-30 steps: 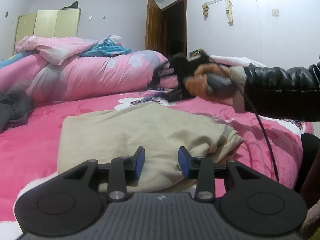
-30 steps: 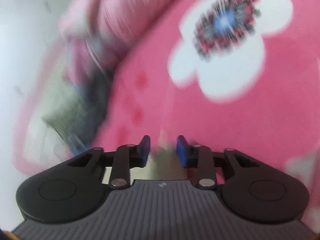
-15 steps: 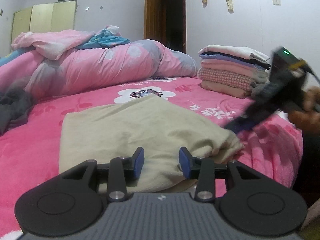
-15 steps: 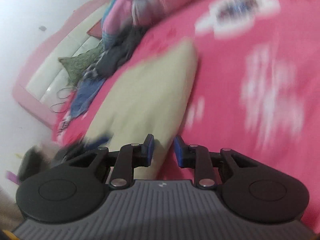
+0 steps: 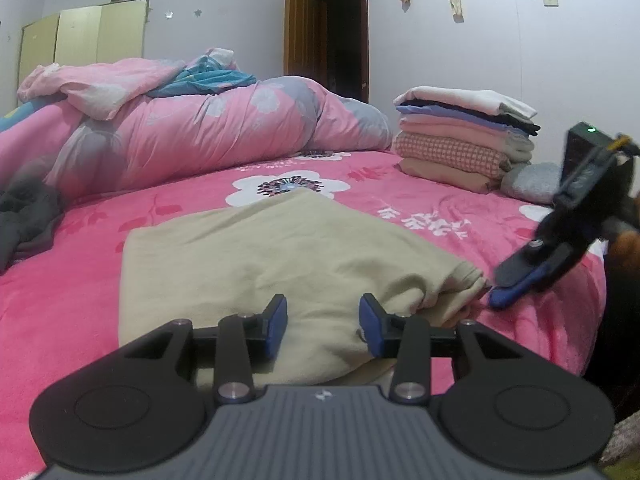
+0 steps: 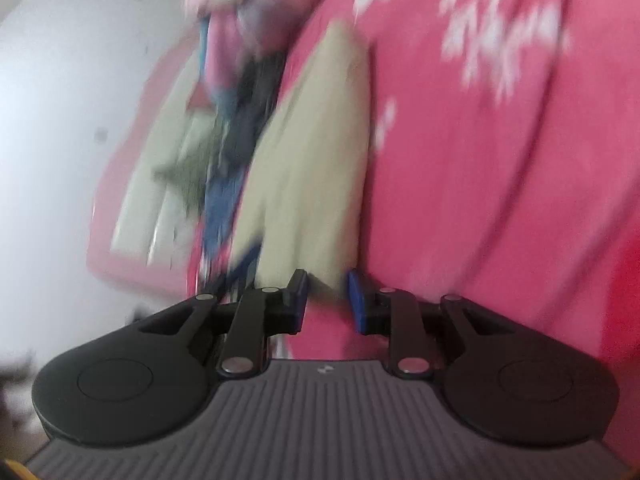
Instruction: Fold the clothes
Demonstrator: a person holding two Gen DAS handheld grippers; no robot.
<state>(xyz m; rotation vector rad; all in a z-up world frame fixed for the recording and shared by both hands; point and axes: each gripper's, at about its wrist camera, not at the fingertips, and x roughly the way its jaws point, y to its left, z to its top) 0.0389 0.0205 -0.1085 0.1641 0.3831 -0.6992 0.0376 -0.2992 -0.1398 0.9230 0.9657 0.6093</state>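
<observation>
On pink floral bedspread (image 5: 420, 196), beige garment (image 5: 280, 248), no legible writing

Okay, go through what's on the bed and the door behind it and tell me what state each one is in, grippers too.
Beige garment: partly folded, flat on the bed.
Stack of clothes: folded, piled neatly.
Pink duvet: bunched up, unfolded.
Door: open.
Left gripper: open, garment edge between its fingers.
Right gripper: open, at the garment's corner.

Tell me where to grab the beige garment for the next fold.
Grip the beige garment at its bunched near-right corner, coming in from the right where the right hand-held gripper already sits. There the layers lift off the bed; elsewhere it lies flat.
</observation>
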